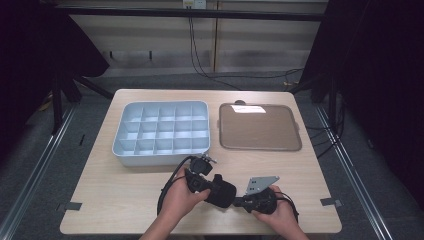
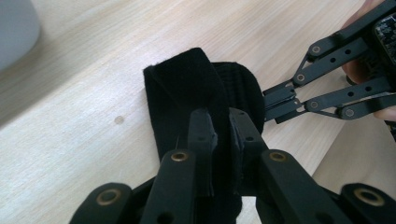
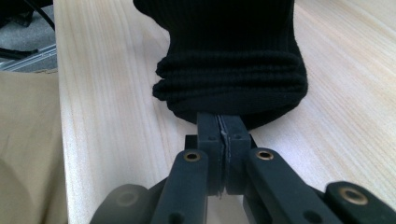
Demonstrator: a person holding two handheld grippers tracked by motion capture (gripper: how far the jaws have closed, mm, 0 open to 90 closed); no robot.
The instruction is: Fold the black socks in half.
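Presently the folded black sock lies on the wooden table, near its front edge, between both tools. Left gripper is clamped on the sock's fold; right gripper is pinched tight on its ribbed cuff edge.

Black ribbed knit on the sock, plain, no pattern, and the grippers' jaws match it in matte black with brass-coloured rivets. Pale wood grain runs across the table. The divided tray is light grey-blue; the flat tray beside it is brown.
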